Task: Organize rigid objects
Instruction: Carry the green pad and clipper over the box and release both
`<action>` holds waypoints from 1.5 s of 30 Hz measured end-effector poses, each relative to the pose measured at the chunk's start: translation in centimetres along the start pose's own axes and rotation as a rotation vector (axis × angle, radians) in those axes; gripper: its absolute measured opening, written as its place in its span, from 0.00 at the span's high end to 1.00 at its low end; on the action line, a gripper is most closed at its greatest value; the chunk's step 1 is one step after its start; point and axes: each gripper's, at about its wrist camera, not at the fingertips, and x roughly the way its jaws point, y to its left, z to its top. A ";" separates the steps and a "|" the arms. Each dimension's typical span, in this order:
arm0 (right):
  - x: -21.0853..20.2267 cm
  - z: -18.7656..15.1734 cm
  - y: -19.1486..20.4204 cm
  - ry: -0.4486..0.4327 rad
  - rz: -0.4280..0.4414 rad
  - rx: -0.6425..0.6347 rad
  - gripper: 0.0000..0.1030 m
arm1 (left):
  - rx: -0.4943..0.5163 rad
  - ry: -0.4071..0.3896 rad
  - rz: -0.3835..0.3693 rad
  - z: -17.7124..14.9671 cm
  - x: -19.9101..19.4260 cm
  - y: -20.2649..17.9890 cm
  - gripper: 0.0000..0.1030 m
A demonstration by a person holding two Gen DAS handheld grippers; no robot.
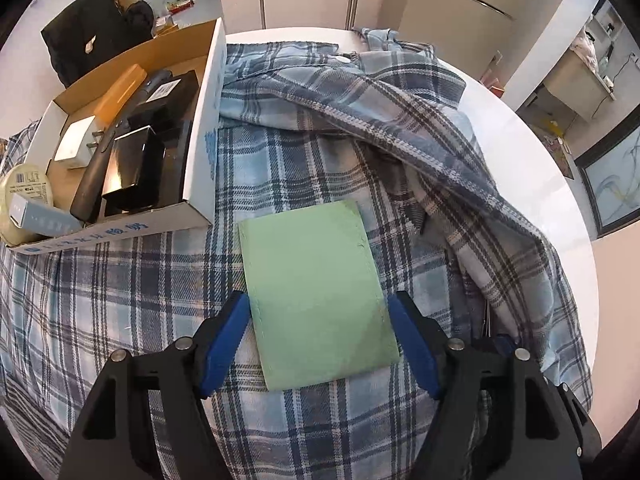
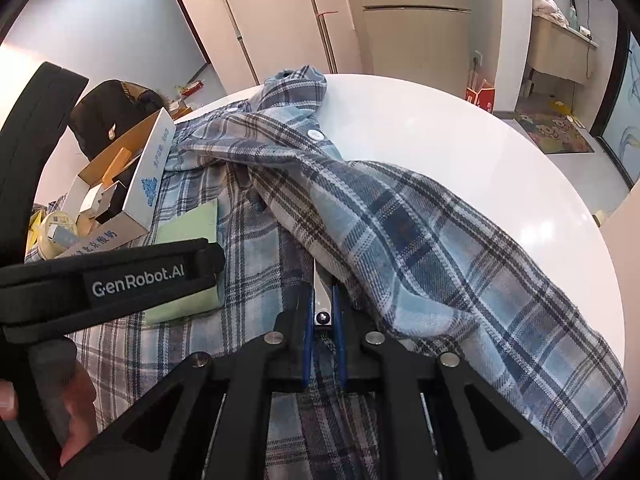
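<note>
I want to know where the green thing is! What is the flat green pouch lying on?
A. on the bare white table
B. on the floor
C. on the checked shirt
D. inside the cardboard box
C: the green pouch lies flat on the checked shirt, with plaid cloth on all its sides, just outside the cardboard box.

A home: pale wardrobe doors [image 2: 416,20], a mop [image 2: 236,28] against the wall, a patterned doormat [image 2: 554,134], a plaid shirt [image 1: 280,160] across the round surface [image 2: 460,152].

I count one green card [image 1: 316,292] on one plaid shirt [image 1: 400,128], beside one cardboard box [image 1: 200,152]. Against that box I see one tape roll [image 1: 16,200].
</note>
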 end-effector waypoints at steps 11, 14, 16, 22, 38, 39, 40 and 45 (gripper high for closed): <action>0.1 0.0 0.0 0.002 0.000 0.001 0.92 | -0.003 0.025 0.042 1.3 1.1 -0.5 0.27; 0.1 0.0 0.0 0.001 -0.002 -0.001 0.92 | -0.002 0.016 0.046 1.3 1.1 -0.6 0.28; 0.1 0.0 0.0 0.001 -0.001 0.000 0.92 | 0.008 0.006 0.043 0.7 0.6 -0.7 0.29; -0.1 0.0 -0.3 0.004 0.024 0.014 0.92 | 0.094 -0.071 0.041 -0.2 -3.4 -0.8 0.29; -5.1 0.0 3.7 -0.040 0.016 -0.086 0.92 | -0.011 -0.268 -0.005 -4.5 -13.3 15.3 0.29; -5.4 0.2 4.4 -0.047 0.017 -0.095 0.92 | -0.022 -0.278 -0.002 -4.6 -13.7 16.5 0.29; -5.8 0.6 5.3 -0.056 0.022 -0.102 0.92 | -0.029 -0.284 -0.001 -4.6 -14.1 17.3 0.29; -6.3 2.9 10.4 -0.090 0.060 -0.133 0.92 | 0.007 -0.356 0.047 -3.9 -15.8 19.7 0.29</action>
